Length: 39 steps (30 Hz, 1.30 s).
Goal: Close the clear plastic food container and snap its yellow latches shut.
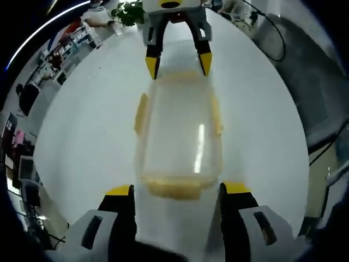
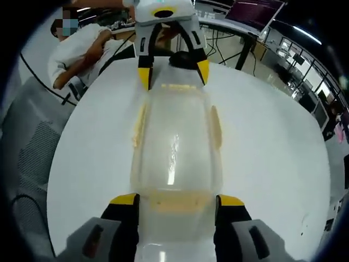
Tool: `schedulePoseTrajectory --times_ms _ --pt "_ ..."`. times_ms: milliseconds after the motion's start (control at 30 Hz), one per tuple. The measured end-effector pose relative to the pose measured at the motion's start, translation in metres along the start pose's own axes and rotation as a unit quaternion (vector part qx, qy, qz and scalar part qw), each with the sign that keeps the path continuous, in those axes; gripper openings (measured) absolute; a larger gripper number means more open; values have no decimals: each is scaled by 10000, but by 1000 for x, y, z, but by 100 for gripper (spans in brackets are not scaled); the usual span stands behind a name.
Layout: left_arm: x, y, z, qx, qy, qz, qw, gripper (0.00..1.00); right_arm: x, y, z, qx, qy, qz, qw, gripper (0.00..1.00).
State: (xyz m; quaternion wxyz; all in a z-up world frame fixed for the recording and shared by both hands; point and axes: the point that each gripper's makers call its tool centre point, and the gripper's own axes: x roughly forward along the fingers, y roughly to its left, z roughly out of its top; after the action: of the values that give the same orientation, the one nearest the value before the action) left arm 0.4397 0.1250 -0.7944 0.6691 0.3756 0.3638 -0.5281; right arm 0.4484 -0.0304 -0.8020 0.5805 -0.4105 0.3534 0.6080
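While both jaws gape, container (image 1: 179,136) lies between left gripper (image 1: 177,190) and right gripper (image 2: 177,200).

No writing, label, brand or number can be read in either view. The clear container (image 1: 180,136) carries no legible print. The screens (image 2: 256,11) far behind are too blurred.

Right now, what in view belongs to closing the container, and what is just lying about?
Part of the job:
- clear plastic container, lid on
- yellow latches along its sides and ends
- left gripper, open at one end
- right gripper, open at the other end

Just around:
- white table
- potted plant
- seated person
- monitor
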Motion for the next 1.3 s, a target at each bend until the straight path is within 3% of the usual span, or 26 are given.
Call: schedulePoseTrajectory --times_ms 633,767,1000,1300 --pt "-3 -6 2 159 -42 -260 9995 48 0 4 -2 67 -31 202 9998 45" --pt "-4 -6 0 151 26 -318 9994 38 0 5 -3 -5 10 224 9997 38" --pt "-4 -6 -1 106 86 -292 9995 38 1 4 -2 -70 -1 241 9997 38" --pt "-2 -6 -1 233 197 -448 9985 39 2 4 -1 -94 366 282 9989 38"
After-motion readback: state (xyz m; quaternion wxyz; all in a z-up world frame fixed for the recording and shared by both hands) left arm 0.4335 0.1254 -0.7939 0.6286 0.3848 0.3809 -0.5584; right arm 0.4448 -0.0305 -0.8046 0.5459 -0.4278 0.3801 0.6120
